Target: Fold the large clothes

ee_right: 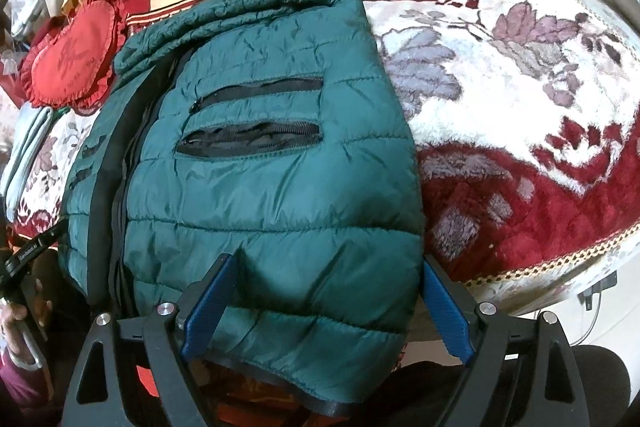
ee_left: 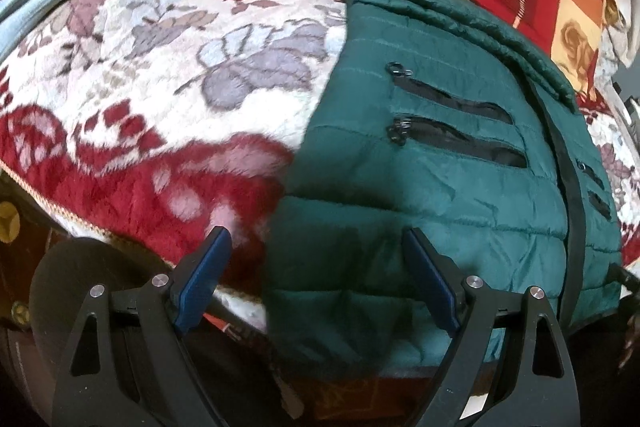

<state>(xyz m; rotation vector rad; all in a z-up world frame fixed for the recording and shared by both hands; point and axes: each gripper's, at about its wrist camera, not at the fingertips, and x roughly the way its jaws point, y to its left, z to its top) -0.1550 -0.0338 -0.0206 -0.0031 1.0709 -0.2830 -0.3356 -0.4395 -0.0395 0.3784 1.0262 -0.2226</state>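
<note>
A green quilted jacket (ee_right: pixel 256 187) lies zipped on a floral blanket (ee_left: pixel 140 75), hem toward both grippers. The left gripper (ee_left: pixel 318 247) and right gripper (ee_right: pixel 328 275) hover spread wide, gripping nothing. The slippery, puffy fabric could escape a shallow pinch.

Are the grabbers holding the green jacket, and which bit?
Nothing is held. Both the left gripper and the right gripper are open over the jacket's bottom hem.
</note>
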